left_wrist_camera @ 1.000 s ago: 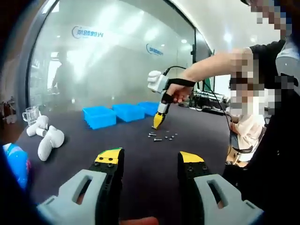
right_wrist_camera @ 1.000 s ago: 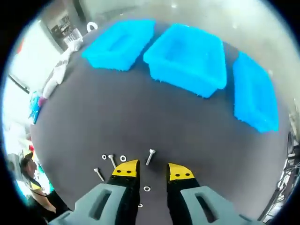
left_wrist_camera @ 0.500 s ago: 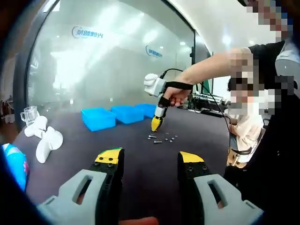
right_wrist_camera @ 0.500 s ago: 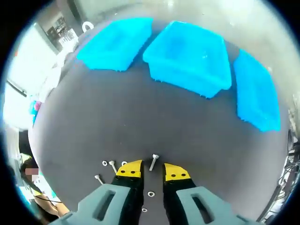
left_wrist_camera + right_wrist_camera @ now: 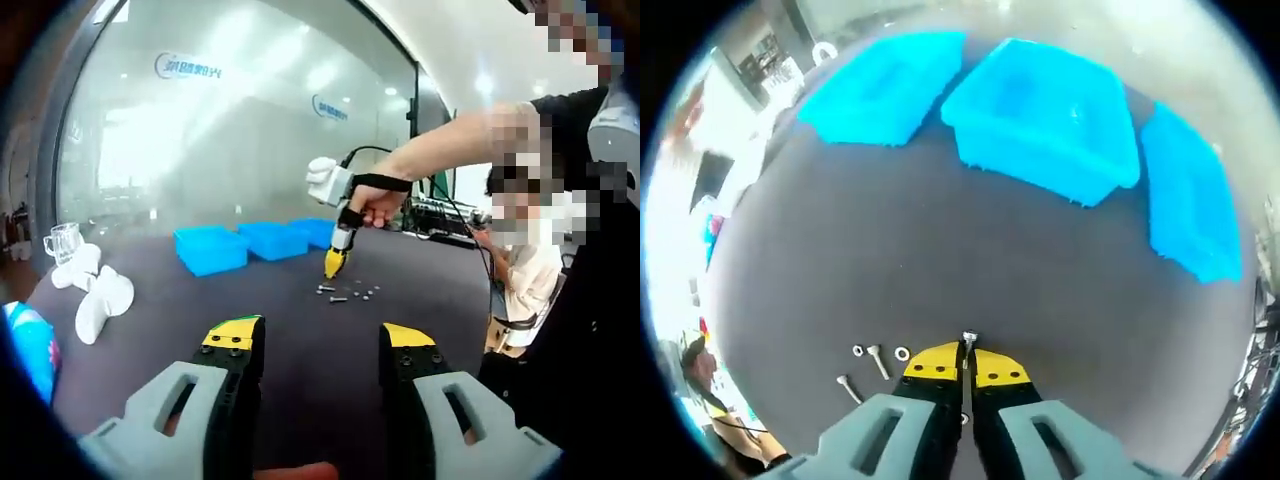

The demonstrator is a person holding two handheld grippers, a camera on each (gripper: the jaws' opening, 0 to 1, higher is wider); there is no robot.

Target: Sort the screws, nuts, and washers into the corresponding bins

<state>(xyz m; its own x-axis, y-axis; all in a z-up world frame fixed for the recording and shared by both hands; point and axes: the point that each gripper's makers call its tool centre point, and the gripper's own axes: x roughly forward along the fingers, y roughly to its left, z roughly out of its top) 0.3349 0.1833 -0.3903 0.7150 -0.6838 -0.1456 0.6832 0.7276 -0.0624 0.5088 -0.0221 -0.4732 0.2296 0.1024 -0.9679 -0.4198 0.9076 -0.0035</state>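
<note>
Right gripper view looks down on the dark table, where the right gripper has its yellow tips pinched together on a screw, clamping the shaft so only the head pokes out past them. A few more screws and washers lie just to the left. Three blue bins wait well apart at the far side, ready to receive the sorted parts. Left gripper hangs idle with its jaws spread, holding nothing
</note>
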